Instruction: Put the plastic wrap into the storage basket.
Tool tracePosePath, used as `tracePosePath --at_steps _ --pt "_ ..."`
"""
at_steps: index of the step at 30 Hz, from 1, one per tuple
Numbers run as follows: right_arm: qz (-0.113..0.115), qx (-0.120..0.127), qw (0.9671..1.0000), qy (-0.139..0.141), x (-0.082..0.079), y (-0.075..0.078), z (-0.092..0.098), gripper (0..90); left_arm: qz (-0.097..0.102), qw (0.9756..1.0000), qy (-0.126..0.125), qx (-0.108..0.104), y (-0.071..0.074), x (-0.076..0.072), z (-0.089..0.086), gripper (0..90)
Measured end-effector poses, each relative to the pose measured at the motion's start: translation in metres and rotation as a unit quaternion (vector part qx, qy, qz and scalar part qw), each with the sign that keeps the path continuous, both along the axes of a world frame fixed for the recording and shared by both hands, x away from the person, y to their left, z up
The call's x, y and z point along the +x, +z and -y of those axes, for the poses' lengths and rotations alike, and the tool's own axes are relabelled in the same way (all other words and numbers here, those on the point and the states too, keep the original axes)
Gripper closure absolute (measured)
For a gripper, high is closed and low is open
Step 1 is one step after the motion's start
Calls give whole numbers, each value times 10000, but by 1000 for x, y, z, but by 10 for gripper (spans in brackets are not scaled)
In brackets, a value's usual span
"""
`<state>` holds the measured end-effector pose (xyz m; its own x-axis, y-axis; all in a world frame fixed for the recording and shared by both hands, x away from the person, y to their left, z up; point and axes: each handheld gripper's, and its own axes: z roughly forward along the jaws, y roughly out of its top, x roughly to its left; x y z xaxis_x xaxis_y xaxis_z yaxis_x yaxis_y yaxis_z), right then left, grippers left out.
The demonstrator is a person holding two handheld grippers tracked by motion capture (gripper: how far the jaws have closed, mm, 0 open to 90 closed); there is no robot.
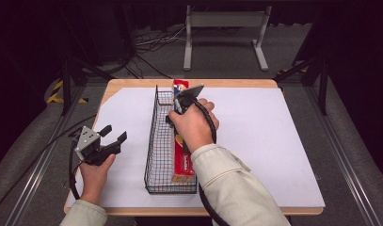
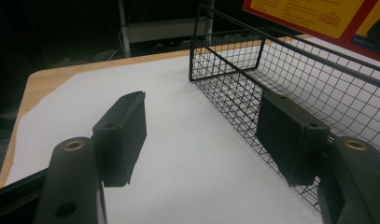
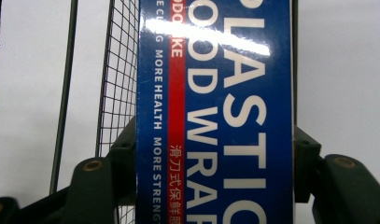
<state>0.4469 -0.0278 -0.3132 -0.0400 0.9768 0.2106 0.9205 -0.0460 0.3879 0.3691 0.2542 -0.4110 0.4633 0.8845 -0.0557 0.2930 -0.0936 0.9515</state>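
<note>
Here the right gripper [image 1: 178, 109] is clamped on a long box of plastic wrap [image 1: 183, 162], its two jaws pressing the box's sides, as the right gripper view shows with the blue face and white lettering [image 3: 215, 112] running up between them. In the high view the box lies lengthwise along the right side of a narrow black wire basket [image 1: 160, 141], its far end sticking up past the basket's far rim and its near end resting at the basket's near right corner. The basket stands on a white sheet [image 1: 274, 136] that covers a wooden table [image 1: 132, 84]. The left gripper [image 1: 115, 133] is held by the person's left hand [image 1: 96, 172] just left of the basket, apart from it, with its jaws spread wide and nothing between them; the left gripper view shows the basket's mesh wall [image 2: 290, 79] beyond the right jaw.
</note>
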Motion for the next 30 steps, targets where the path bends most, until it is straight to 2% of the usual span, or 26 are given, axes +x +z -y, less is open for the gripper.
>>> tracePosePath --at_steps 6,14,23,30 --pt "-43 42 10000 -56 4 -11 -4 397 -8 10000 3 21 -1 -1 0 337" --pt "-166 -42 9998 -52 10 -32 -14 396 -30 10000 -6 19 -2 0 0 337" --pt "-243 -91 9996 -107 12 -46 -17 395 -8 10000 1 -11 -1 0 -1 337" --pt "-259 -216 9993 -141 12 -55 -16 395 -27 10000 -19 6 -2 0 0 337"
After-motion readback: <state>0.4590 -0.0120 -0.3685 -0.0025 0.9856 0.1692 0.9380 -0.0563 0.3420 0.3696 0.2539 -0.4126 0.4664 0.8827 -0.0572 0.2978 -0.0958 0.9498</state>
